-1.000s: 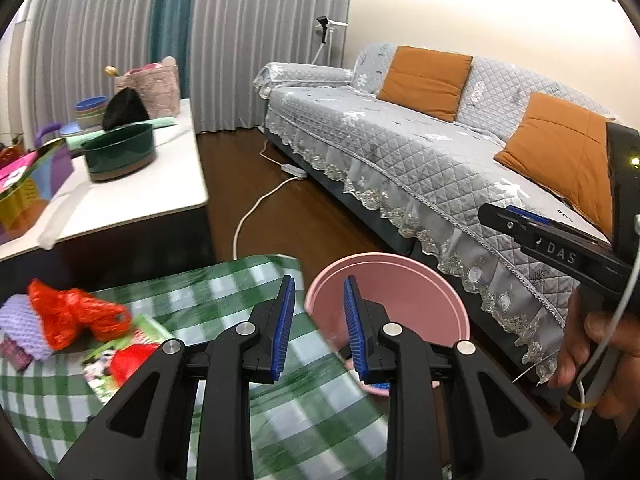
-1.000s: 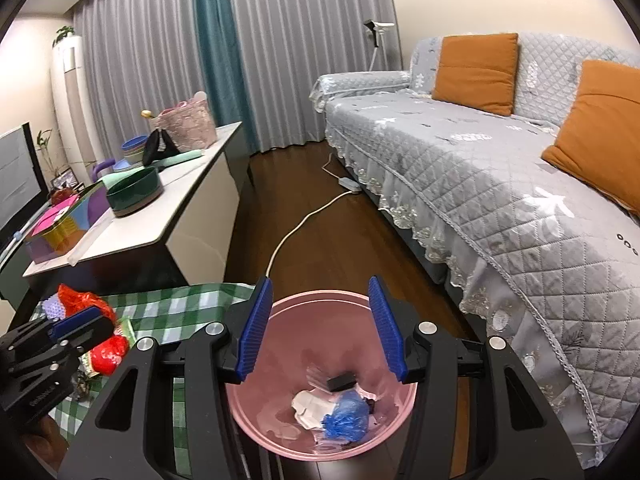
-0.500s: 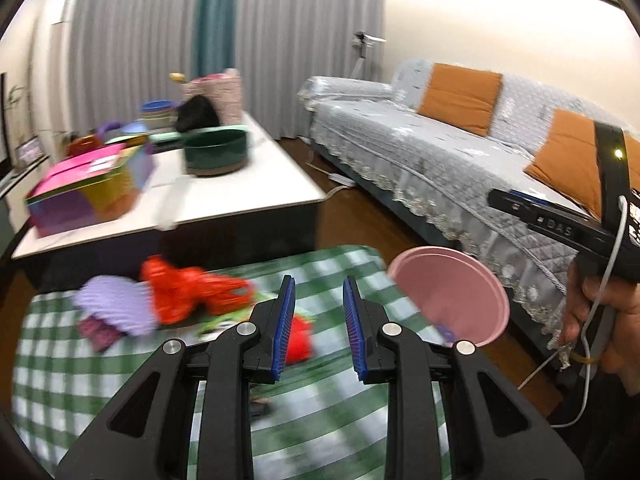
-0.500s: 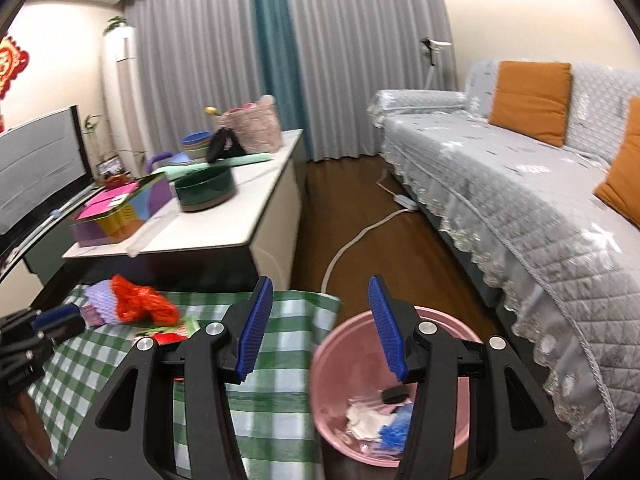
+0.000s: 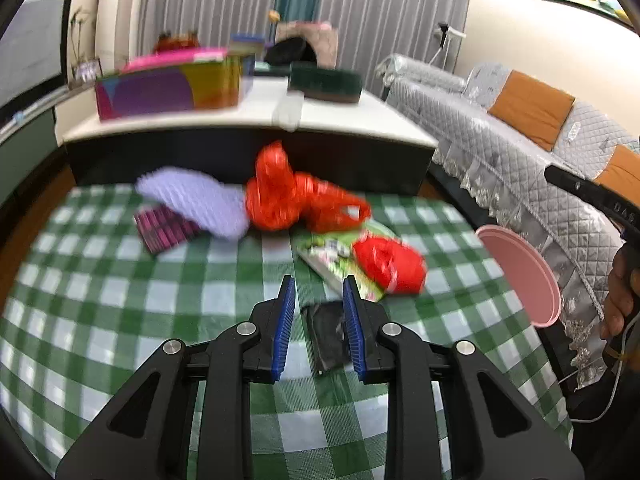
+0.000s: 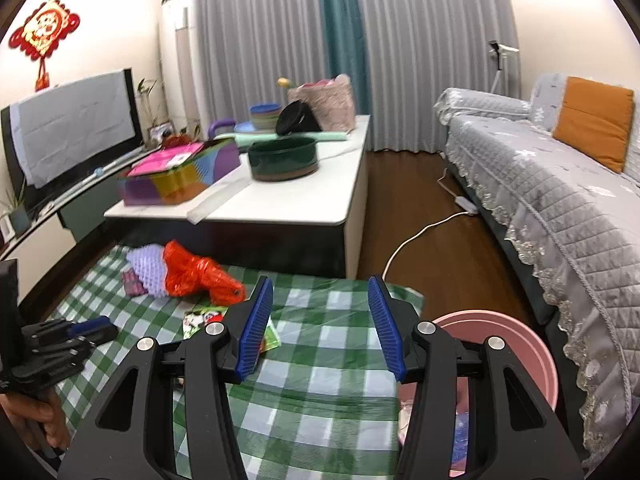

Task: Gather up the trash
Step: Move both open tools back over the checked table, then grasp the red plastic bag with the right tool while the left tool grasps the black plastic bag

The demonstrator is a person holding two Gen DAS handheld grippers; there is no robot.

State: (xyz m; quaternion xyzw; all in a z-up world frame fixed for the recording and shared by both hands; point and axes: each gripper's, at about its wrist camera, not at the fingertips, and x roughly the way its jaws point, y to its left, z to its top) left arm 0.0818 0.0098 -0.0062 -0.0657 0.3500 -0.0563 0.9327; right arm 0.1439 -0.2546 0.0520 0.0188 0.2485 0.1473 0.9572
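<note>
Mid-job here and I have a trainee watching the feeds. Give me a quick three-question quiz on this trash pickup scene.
1. True or false: the left gripper is clamped on the dark wrapper.
2. Multiple choice: the pink bin stands A) on the white table, B) on the floor beside the checked cloth, C) on the sofa.
3. Which item touches the lilac foam net on its right in the left wrist view?

Key:
1. False; its jaws are apart, with the wrapper lying on the cloth between them.
2. B
3. The red plastic bag
</note>
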